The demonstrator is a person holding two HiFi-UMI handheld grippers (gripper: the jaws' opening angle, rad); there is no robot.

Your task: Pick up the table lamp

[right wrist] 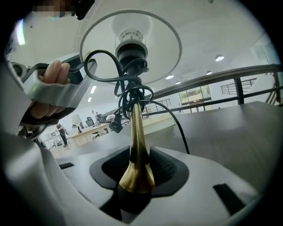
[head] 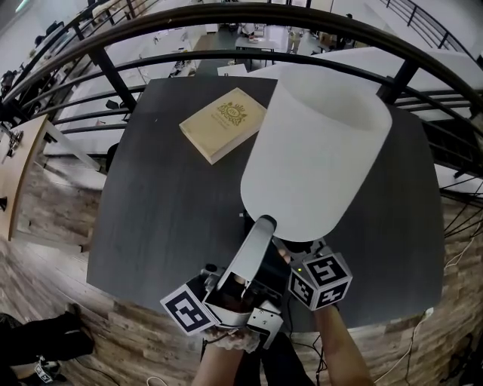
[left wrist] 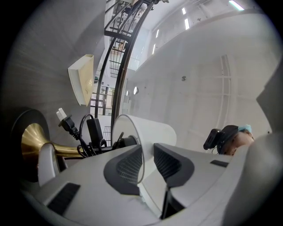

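The table lamp stands near the front edge of the dark table. Its white shade hides most of the stem from above. My left gripper reaches up to the shade's lower rim; the thin rim runs between the pads with a gap on one side, so the jaws are open. My right gripper sits low under the shade. Its jaws stand open around the flared brass foot of the stem, pads not pressing. A black cable is bundled round the stem below the socket.
A tan book lies at the table's back left. A curved black railing runs behind the table. The lamp's plug and adapter hang by the stem. Wooden floor lies below the front edge.
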